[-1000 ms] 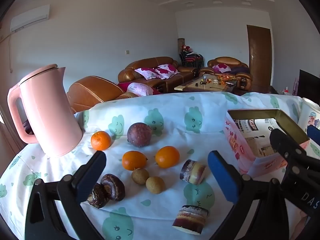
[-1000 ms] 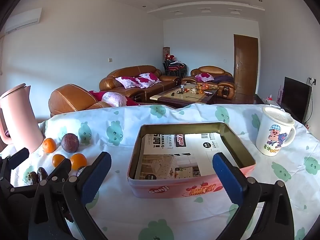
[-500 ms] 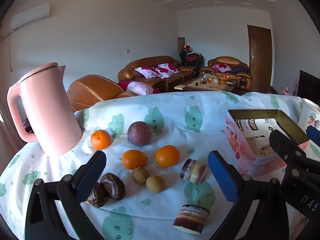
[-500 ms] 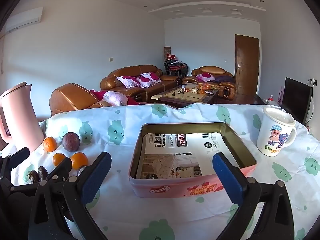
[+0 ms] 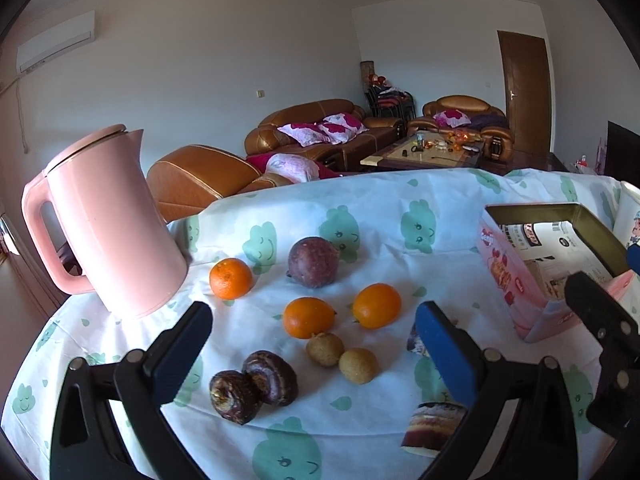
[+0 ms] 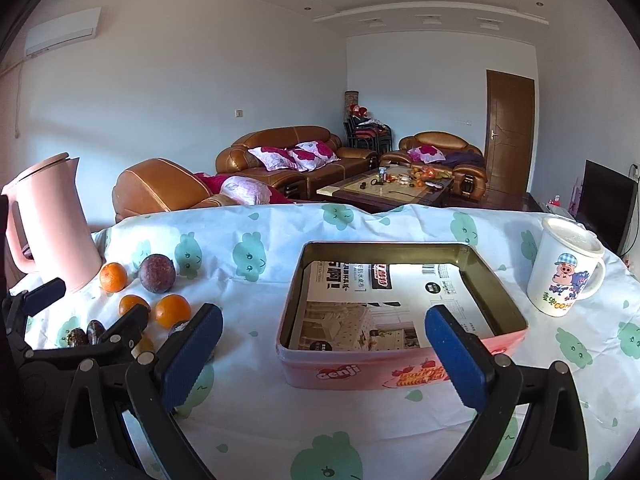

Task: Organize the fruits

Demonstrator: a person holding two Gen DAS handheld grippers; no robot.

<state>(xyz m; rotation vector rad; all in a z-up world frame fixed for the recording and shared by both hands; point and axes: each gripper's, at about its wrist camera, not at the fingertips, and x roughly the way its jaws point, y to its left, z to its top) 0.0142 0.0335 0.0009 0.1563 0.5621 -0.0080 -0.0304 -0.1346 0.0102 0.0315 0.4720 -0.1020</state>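
In the left wrist view a purple passion fruit (image 5: 313, 262), three oranges (image 5: 231, 278) (image 5: 308, 317) (image 5: 376, 305), two small brown longans (image 5: 325, 349) (image 5: 358, 365) and two dark brown fruits (image 5: 252, 388) lie on the cloth. My left gripper (image 5: 312, 350) is open and empty, hovering over them. A pink tin box (image 6: 400, 312), lined with paper, sits in front of my right gripper (image 6: 324, 352), which is open and empty. The fruits also show at the left of the right wrist view (image 6: 157, 273).
A pink kettle (image 5: 104, 224) stands at the left behind the fruits. Two cake rolls (image 5: 432, 426) (image 5: 414, 344) lie near the left gripper's right finger. A white cartoon mug (image 6: 564, 266) stands right of the box. The cloth-covered table (image 6: 360, 432) ends at its far edge.
The left gripper has eased slightly forward and down toward the fruits. The right gripper has barely moved.
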